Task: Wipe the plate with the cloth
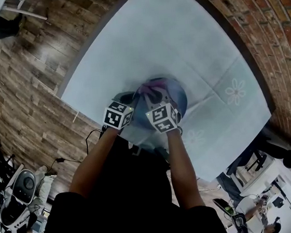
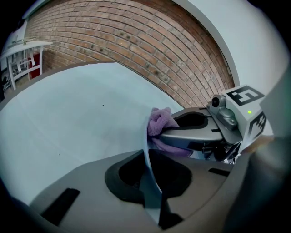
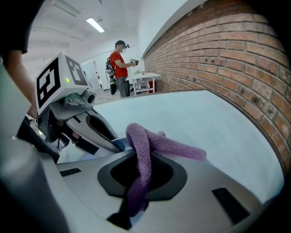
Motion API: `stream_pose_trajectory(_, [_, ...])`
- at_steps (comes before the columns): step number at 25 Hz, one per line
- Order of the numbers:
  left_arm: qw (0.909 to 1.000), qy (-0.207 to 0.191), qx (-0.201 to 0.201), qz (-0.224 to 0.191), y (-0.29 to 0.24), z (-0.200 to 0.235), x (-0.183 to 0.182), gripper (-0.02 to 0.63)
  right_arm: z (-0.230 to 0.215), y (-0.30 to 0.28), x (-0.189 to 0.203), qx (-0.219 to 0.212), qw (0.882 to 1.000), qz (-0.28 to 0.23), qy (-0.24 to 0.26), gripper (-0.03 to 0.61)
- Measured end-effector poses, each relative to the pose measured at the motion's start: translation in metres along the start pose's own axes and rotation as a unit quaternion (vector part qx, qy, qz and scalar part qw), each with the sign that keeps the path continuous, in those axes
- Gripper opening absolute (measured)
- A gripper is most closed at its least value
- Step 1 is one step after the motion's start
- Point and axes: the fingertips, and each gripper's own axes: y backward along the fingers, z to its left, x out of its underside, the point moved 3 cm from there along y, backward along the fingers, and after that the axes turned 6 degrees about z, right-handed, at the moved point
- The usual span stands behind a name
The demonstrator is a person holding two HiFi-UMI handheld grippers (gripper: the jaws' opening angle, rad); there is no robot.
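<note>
A dark blue plate is over the near part of the pale blue tablecloth. My left gripper is shut on the plate's rim, which shows edge-on as a thin pale strip between its jaws. A purple cloth is clamped in my right gripper, its loose end lying forward over the plate. In the head view the cloth lies on the plate's left part, with the left gripper and right gripper close together beside it.
A brick wall runs along the table's far side. A person in a red shirt stands by a white table in the distance. Wooden floor lies to the left of the table.
</note>
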Motion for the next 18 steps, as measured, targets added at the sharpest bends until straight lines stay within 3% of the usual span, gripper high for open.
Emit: stream_pose_trajectory(18, [0.9999,0.007,-0.002,-0.010,0.000,-0.001,0.001,0.052,-0.038,0.012,0.014,0.072,0.997,0.031,-0.009,0.063])
